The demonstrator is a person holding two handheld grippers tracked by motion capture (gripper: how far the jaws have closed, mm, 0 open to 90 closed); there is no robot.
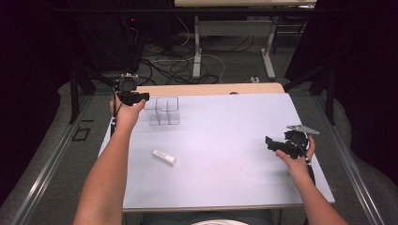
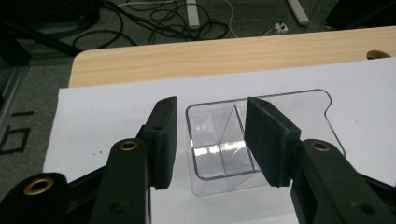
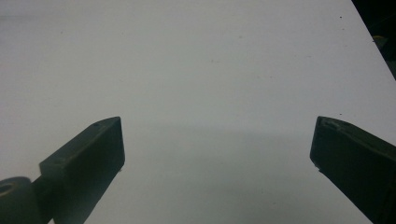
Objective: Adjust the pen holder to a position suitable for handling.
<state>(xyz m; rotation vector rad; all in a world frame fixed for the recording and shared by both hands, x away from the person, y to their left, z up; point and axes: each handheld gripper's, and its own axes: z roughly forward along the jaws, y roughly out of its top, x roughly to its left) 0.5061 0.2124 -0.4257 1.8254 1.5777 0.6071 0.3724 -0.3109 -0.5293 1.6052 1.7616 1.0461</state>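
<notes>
Gleaming clear divided organiser (image 2: 219,149)

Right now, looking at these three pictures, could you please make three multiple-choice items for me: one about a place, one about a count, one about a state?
1. Where does the clear plastic box with compartments stand on the white table sheet?
A. far left corner
B. near right corner
C. centre

2. How many small white rectangular blocks lie on the sheet?
A. one
B. two
C. three

3. How stand the jaws of the right gripper?
A. shut on the block
B. wide open over bare sheet
C. shut on the box

Answers:
1 A, the high view shows the box beside the left gripper at the far left.
2 A, a single block lies near the left forearm.
3 B, the right gripper view shows nothing between them.
</notes>
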